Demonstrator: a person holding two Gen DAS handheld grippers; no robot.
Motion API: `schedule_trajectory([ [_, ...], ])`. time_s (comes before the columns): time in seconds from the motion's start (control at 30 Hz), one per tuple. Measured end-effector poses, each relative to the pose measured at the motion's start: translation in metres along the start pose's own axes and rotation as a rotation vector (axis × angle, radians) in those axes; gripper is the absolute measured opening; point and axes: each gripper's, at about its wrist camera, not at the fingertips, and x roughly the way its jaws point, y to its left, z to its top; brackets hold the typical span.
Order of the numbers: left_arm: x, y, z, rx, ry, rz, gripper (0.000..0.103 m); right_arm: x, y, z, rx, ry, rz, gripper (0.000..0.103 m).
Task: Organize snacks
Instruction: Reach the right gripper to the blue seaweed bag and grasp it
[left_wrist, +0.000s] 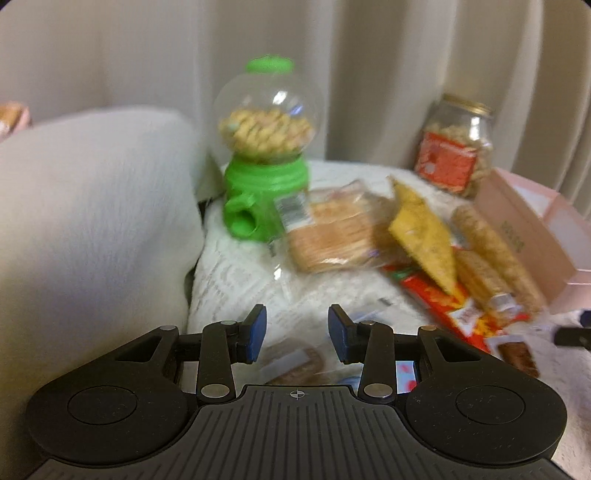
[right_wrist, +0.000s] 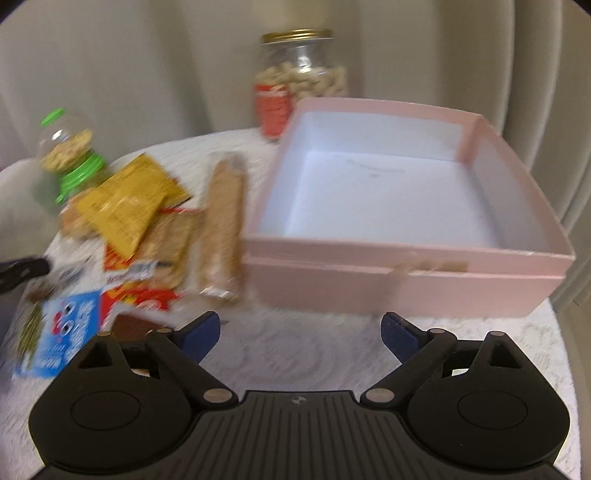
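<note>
Hovering over a white lace-covered surface (right_wrist: 295, 354), both claws hold nothing. The left claw (left_wrist: 297, 334) has its blue pads a modest gap apart; the right claw (right_wrist: 301, 338) is spread wide.

The snacks lie in a loose overlapping heap at the left of the right wrist view: a yellow packet (right_wrist: 129, 201) on top of cracker sleeves, a long biscuit sleeve (right_wrist: 223, 229) just beside the box wall, red wrappers (right_wrist: 144, 295) beneath, and a blue packet (right_wrist: 72, 326) at lower left. The pink box (right_wrist: 406, 284) fills the centre and right of that view, open and empty, white inside.

Risks, as I judge them: pinching one packet in the pile could drag its neighbours along, since they overlap. The green-based candy dispenser (left_wrist: 267, 147), at upper centre of the left view, stands just behind a round cracker pack (left_wrist: 328, 232) and could tip if nudged. The glass jar of snacks (right_wrist: 301, 79) sits close behind the box's far left corner. The two claws also work near each other at the pile.

Open room lies in the bare cloth at the bottom centre of the right view, before the box. The surface's curved edge falls away at lower right.
</note>
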Motion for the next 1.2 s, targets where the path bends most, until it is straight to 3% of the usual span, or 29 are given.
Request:
schedule_trajectory([
  [0.13, -0.004, 0.000, -0.014, -0.034, 0.045, -0.075, 0.043, -0.013, 0.015, -0.006, -0.041, -0.001, 0.069, 0.095],
  [0.43, -0.040, -0.034, -0.051, -0.139, 0.086, -0.215, 0.044, -0.042, 0.040, -0.039, -0.129, 0.009, 0.121, 0.095],
  [0.53, -0.044, -0.049, -0.057, -0.144, 0.124, -0.314, 0.047, -0.041, 0.040, -0.047, -0.159, 0.022, 0.051, 0.095],
  [0.63, -0.046, -0.060, -0.056, -0.120, 0.159, -0.377, 0.047, -0.040, 0.032, -0.048, -0.165, -0.005, -0.115, 0.095],
  [0.7, -0.052, -0.058, -0.054, -0.109, 0.132, -0.341, 0.047, -0.048, 0.027, -0.048, -0.158, -0.029, -0.172, 0.095],
  [0.83, -0.061, -0.048, -0.048, -0.121, 0.073, -0.242, 0.047, -0.070, 0.024, -0.053, -0.075, -0.010, -0.029, 0.095],
  [1.0, -0.073, -0.053, -0.043, -0.082, 0.048, -0.221, 0.047, -0.075, 0.068, -0.061, -0.142, 0.039, 0.156, 0.095],
  [1.17, -0.077, -0.058, -0.048, -0.059, 0.061, -0.215, 0.047, -0.047, 0.100, -0.072, -0.230, 0.140, 0.173, 0.093],
  [1.2, -0.076, -0.058, -0.050, -0.055, 0.068, -0.215, 0.047, -0.050, 0.097, -0.073, -0.232, 0.123, 0.175, 0.091],
])
